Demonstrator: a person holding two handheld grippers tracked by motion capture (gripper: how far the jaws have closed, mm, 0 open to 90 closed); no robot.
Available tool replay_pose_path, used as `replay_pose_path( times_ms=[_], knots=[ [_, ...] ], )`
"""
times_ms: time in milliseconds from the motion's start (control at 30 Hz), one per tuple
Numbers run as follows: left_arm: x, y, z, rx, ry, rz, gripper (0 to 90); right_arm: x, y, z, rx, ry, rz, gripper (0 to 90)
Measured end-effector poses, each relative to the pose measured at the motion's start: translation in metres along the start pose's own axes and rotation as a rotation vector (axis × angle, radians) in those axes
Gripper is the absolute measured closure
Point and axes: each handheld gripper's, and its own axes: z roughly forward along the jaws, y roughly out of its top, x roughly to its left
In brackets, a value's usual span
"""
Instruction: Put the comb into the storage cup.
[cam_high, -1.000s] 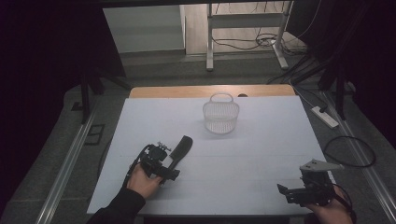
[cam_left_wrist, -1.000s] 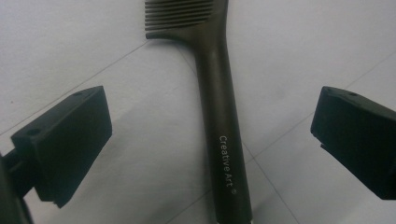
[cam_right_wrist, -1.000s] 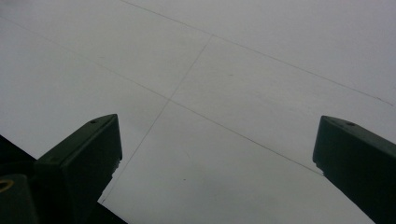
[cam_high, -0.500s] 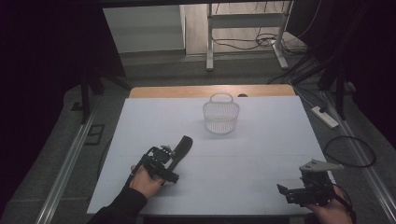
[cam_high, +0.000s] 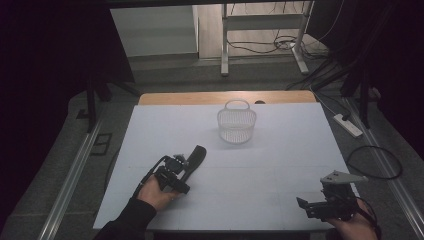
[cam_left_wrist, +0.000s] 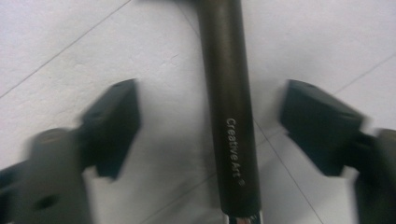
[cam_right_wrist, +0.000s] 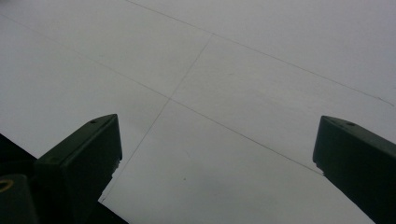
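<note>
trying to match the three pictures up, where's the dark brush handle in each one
High view: the dark brush handle lies left of centre on the white table, at the tip of the left gripper.
Left gripper view: it runs from the top edge to the bottom, between the jaws, which have just been closing and stand clear of it.
Right gripper view: bare table ahead of open jaws.
Shared landmark: the table's thin seam lines.

Your high view looks forward and down from above your side of the white table (cam_high: 280, 150); the left gripper view sits very close over the dark handle (cam_left_wrist: 231, 116) (lettering readable), facing down at the tabletop; the right gripper view looks low across bare table; each shares the sheet's seam lines with the high view.
</note>
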Motion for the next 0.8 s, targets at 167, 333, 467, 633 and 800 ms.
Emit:
replay_pose_path(
  times_ms=[167,333,467,633,800],
  knots=[
    [0.0,-0.002,-0.003,-0.023,-0.009,0.003,62.9,0.0,0.0,0.0,0.002,0.001,0.0,1.5],
    [0.006,-0.004,-0.003,-0.04,-0.046,0.002,72.3,0.0,0.0,0.0,0.002,0.001,-0.002,1.5],
    [0.012,-0.006,-0.004,-0.053,-0.086,-0.018,72.6,0.0,0.0,0.0,0.0,0.002,-0.004,1.6],
    [0.015,-0.008,-0.006,-0.086,-0.079,-0.014,72.6,0.0,0.0,0.0,-0.001,0.003,-0.005,1.6],
    [0.014,-0.01,-0.014,-0.144,-0.082,0.011,72.6,0.0,0.0,0.0,-0.001,0.002,-0.005,1.6]
  ],
)
